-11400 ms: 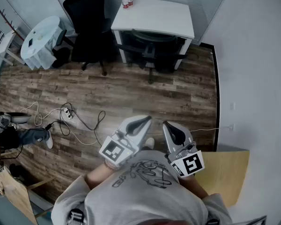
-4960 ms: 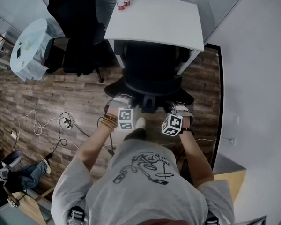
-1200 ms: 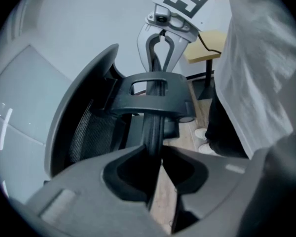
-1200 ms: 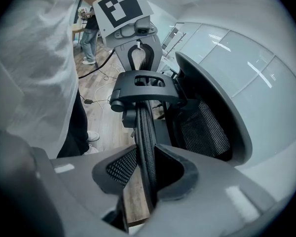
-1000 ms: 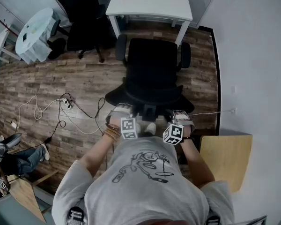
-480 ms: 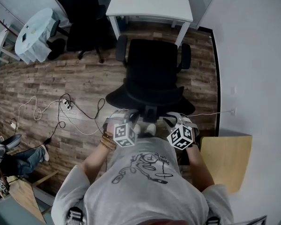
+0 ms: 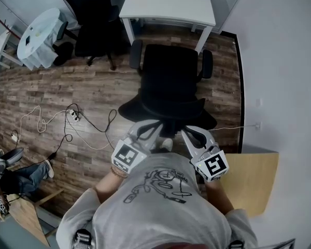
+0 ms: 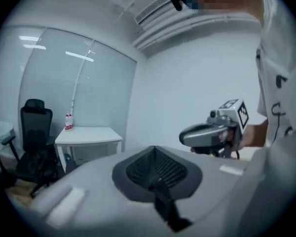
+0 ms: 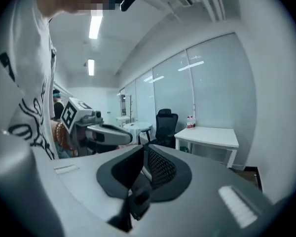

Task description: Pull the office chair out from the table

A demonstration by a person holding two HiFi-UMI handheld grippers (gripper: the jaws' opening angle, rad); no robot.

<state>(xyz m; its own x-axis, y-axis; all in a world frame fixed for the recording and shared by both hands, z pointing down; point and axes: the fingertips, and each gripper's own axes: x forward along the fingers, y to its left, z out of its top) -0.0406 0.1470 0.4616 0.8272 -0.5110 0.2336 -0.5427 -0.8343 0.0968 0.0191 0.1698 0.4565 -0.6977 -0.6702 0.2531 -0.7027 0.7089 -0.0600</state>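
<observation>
Here, we are holding both grippers roughly level before our chest. The left gripper [image 7: 151, 127] is keeping its jaws pressed together, empty. The right gripper [image 7: 189, 135] is closing, with a slim gap and nothing between. The office chair [image 7: 171, 82] is standing just ahead on the wood floor [image 7: 67, 92], apart from the white table [image 7: 168, 4]. A second black chair [image 7: 96, 14] is standing beyond.
</observation>
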